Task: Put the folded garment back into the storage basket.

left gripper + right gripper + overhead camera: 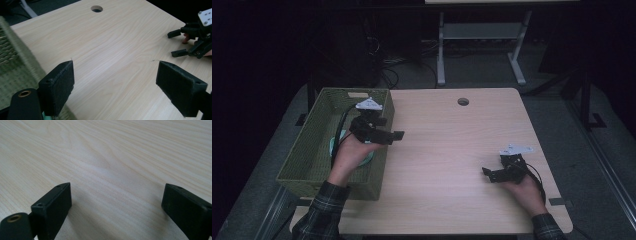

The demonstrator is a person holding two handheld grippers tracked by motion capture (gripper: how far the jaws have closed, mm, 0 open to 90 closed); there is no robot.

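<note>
Pale wood lay bare beneath the right gripper (488, 173), jaws wide, lower right; left gripper (395, 136), equally wide and empty, hovered at the woven basket's (307, 150) rim, left of frame; the teal object (334, 143) sat inside; a careless dip could catch the wall and tip the basket.

No text, label or number can be read anywhere.

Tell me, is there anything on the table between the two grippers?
No, just bare wooden table. The high view shows nothing lying between the left gripper by the green basket and the right gripper.
</note>
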